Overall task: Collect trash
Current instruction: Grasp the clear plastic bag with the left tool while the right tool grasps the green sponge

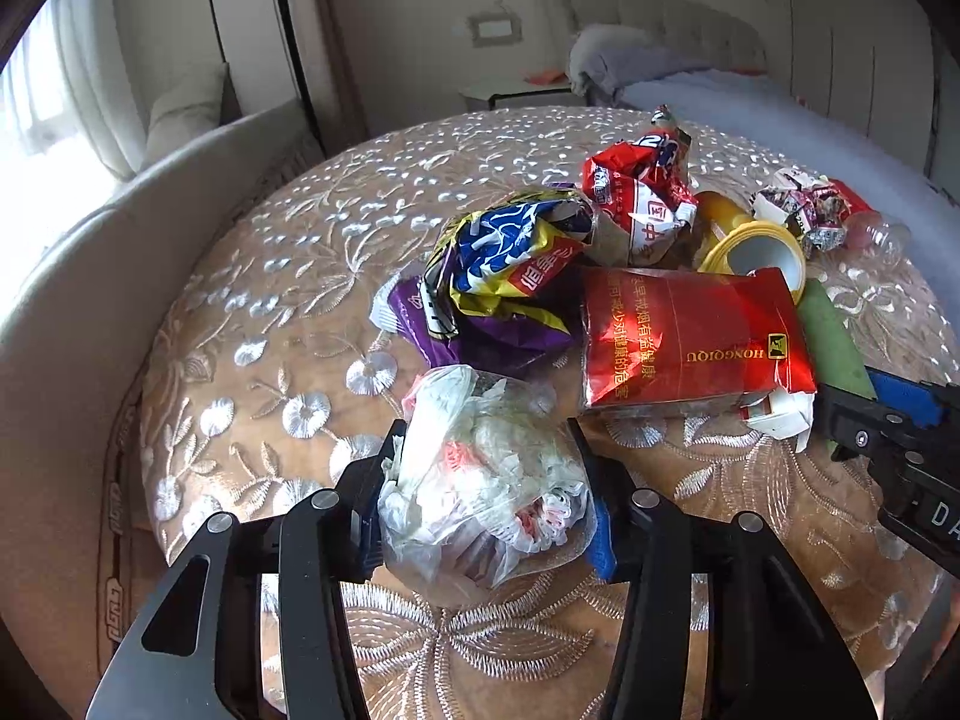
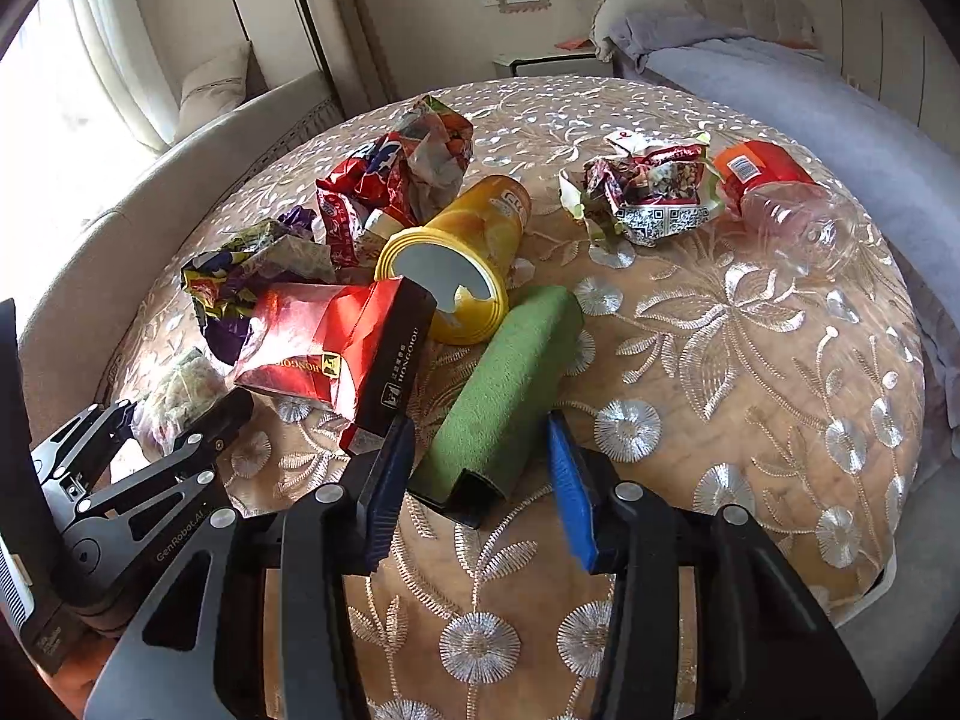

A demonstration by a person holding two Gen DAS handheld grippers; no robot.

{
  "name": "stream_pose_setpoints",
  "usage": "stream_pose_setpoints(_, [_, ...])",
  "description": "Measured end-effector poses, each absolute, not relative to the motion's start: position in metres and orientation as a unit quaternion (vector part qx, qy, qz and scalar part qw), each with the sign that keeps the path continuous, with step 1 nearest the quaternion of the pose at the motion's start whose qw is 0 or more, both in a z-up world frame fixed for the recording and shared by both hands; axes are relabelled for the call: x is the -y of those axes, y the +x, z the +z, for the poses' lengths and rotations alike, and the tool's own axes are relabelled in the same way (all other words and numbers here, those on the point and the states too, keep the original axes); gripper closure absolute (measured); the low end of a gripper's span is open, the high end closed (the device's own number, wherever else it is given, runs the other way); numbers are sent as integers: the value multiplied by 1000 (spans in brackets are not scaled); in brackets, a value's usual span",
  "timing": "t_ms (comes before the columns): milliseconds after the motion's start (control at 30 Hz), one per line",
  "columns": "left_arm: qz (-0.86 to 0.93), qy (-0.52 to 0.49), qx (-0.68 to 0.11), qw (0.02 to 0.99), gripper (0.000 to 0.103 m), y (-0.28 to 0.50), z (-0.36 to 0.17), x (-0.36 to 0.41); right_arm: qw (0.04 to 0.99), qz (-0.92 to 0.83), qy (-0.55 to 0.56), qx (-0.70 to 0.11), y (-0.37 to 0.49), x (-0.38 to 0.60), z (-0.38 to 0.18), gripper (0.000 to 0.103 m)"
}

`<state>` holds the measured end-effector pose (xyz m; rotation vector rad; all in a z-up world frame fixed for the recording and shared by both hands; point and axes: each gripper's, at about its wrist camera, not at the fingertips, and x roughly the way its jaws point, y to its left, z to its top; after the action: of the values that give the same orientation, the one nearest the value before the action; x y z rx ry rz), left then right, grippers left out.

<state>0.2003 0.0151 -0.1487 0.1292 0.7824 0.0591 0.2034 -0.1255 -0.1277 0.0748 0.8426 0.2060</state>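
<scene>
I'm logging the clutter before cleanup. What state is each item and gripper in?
clear plastic bag: crumpled, between left gripper fingers
right gripper: open around green box, which lies flat
red carton: crushed
yellow chip can: on its side, open
clear bottle: on its side

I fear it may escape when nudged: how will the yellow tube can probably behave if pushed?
The yellow tube can lies on its side, so it will likely roll. Its open mouth looks empty, so it is probably light. The red carton and green box touching it may block it.
</scene>
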Motion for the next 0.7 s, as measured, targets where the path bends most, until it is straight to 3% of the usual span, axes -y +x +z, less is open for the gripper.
stream_pose_setpoints(233, [22, 29, -372, 927, 55, 187, -142, -26, 915, 119, 56, -382, 189, 134, -124, 70])
stream_pose_setpoints(700, [-24, 52, -323, 945, 55, 153, -90, 15, 942, 131, 72, -300, 143, 183, -83, 72])
